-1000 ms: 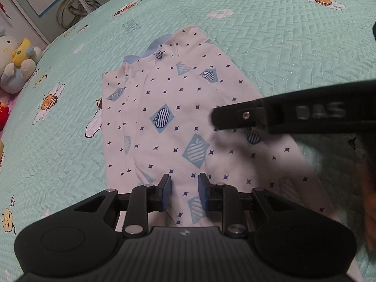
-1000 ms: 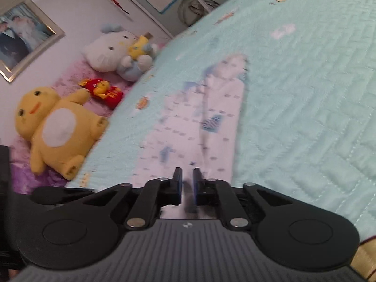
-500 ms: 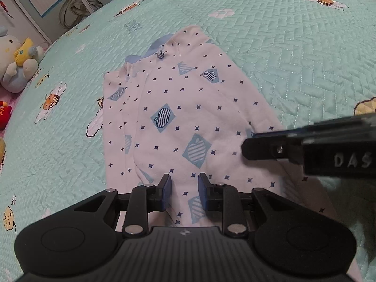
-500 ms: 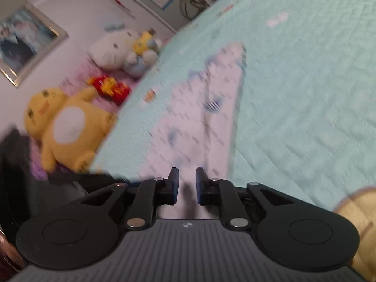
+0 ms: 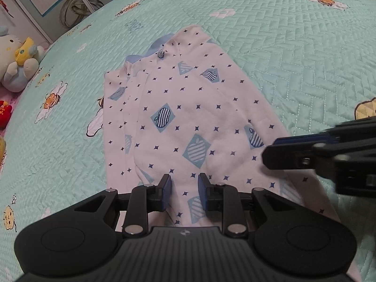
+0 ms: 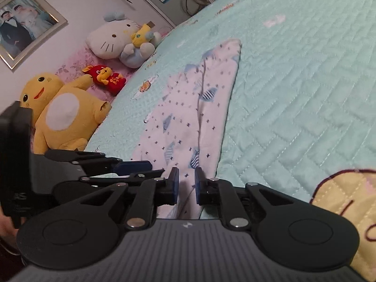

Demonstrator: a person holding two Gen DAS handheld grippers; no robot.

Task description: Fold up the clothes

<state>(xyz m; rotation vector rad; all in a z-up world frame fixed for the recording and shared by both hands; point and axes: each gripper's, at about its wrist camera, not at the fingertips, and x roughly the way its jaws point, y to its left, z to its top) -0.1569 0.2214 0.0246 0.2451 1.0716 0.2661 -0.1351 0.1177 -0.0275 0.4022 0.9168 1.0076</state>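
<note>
A white baby garment (image 5: 188, 122) with small navy stars and blue apple patches lies partly folded on the mint quilted bed (image 5: 305, 47). It also shows in the right wrist view (image 6: 188, 122). My left gripper (image 5: 184, 185) hovers over the garment's near hem, fingers slightly apart with cloth between them, not clamped. My right gripper (image 6: 186, 183) is over the garment's near right edge, its fingers a narrow gap apart above the cloth. It shows from the side in the left wrist view (image 5: 272, 152). The left gripper shows at the left in the right wrist view (image 6: 141, 166).
Plush toys sit along the bed's left side: a Hello Kitty (image 6: 112, 40), a yellow duck-like toy (image 6: 63, 115), a small red one (image 6: 105, 77). A framed photo (image 6: 21, 25) hangs on the wall. A yellow quilt print (image 6: 347, 202) lies near right.
My right gripper has moved from over the garment's middle down and to the right, to its near right edge, and its fingers have opened a little. The left gripper has stayed still.
</note>
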